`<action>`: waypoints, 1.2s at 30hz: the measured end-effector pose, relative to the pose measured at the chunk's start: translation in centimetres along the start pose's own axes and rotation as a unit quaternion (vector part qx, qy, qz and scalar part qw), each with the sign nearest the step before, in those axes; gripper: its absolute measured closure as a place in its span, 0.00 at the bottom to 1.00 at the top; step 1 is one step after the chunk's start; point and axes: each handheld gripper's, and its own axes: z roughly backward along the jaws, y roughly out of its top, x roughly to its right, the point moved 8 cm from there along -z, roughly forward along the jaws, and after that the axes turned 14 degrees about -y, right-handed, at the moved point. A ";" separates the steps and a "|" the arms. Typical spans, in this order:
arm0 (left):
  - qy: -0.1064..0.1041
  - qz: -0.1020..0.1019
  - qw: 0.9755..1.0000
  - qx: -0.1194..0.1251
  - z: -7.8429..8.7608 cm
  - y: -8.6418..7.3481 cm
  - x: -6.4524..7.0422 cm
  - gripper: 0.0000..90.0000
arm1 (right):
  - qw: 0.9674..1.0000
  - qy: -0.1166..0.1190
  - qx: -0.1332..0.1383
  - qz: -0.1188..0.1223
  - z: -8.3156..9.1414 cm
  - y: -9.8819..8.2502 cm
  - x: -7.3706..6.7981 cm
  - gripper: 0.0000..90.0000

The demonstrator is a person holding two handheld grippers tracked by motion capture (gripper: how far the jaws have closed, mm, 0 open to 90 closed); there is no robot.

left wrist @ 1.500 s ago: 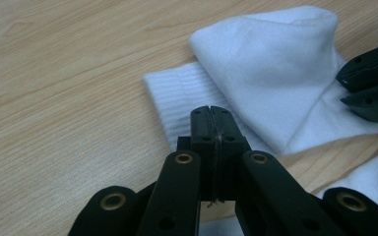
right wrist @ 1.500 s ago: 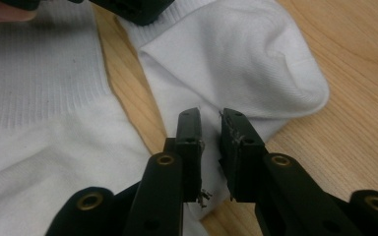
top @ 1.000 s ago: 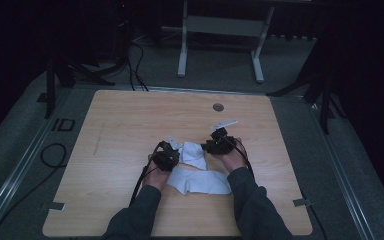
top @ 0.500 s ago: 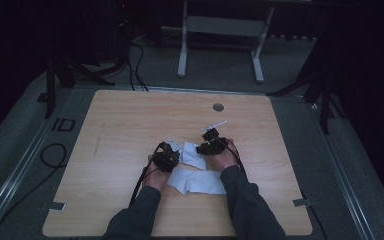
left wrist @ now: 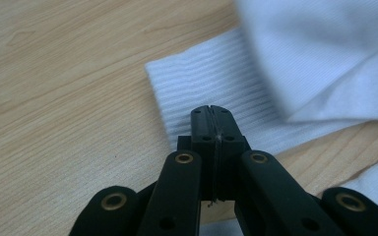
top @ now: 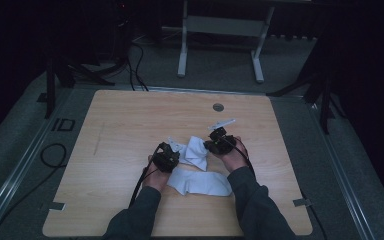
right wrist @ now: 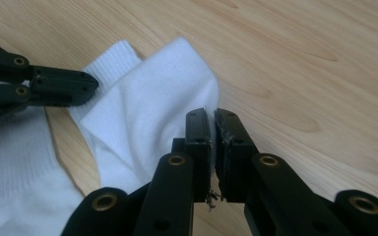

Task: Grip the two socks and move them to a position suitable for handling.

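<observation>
A white sock (top: 195, 150) lies folded over itself on the wooden table (top: 130, 115), between my two grippers. My left gripper (left wrist: 211, 109) is shut, its tips over the sock's ribbed cuff (left wrist: 187, 88); I see no cloth between the jaws. In the right gripper view the left gripper (right wrist: 92, 86) rests at the cuff's edge. My right gripper (right wrist: 211, 113) has just been closing and now pinches the edge of the folded sock (right wrist: 147, 113). In the high view the left gripper (top: 175, 153) and right gripper (top: 208, 147) flank the sock.
A second white sock (top: 200, 183) lies flat nearer the person, between the forearms. A round grommet (top: 218, 107) sits near the table's far edge. Beyond the table stands a metal frame (top: 220, 25), and cables (top: 50, 155) lie on the floor at left.
The right hand has shifted a little to the left, in toward the folded sock. The left hand and the flat sock have stayed put.
</observation>
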 end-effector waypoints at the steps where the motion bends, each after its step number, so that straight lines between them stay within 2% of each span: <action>1: 0.000 0.000 1.000 -0.001 0.0 0.0 0.0 1.00 | 1.000 -0.006 0.001 0.003 0.2 -0.1 0.3 0.96; 3: 0.001 -0.001 1.000 -0.001 0.0 0.0 0.0 1.00 | 1.000 -0.022 0.001 0.005 0.6 -0.3 1.0 0.97; 7: 0.001 -0.001 1.000 -0.002 0.0 0.0 0.0 1.00 | 1.000 -0.028 0.003 -0.005 1.5 -0.8 2.4 0.98; 14: 0.001 0.001 1.000 -0.003 0.0 0.0 0.0 1.00 | 0.999 -0.042 0.007 -0.006 3.4 -1.8 4.7 0.97; 18: 0.000 0.006 1.000 0.000 0.0 0.0 0.0 1.00 | 0.998 -0.053 0.000 -0.014 4.2 -3.0 6.4 0.97; 24: -0.007 0.011 1.000 -0.002 0.1 0.0 -0.1 1.00 | 0.997 -0.070 -0.020 -0.021 4.4 -5.1 8.5 0.97; 26: -0.011 0.015 1.000 -0.003 0.1 0.0 -0.2 1.00 | 0.997 -0.076 -0.025 -0.022 4.3 -5.7 9.0 0.97; 31: -0.003 0.016 1.000 -0.006 0.1 0.1 -0.4 1.00 | 0.995 -0.084 -0.035 -0.028 4.4 -6.8 10.1 0.97; 36: 0.005 0.019 1.000 -0.006 0.1 0.1 -0.5 1.00 | 0.995 -0.081 -0.041 -0.029 4.1 -7.2 10.1 0.97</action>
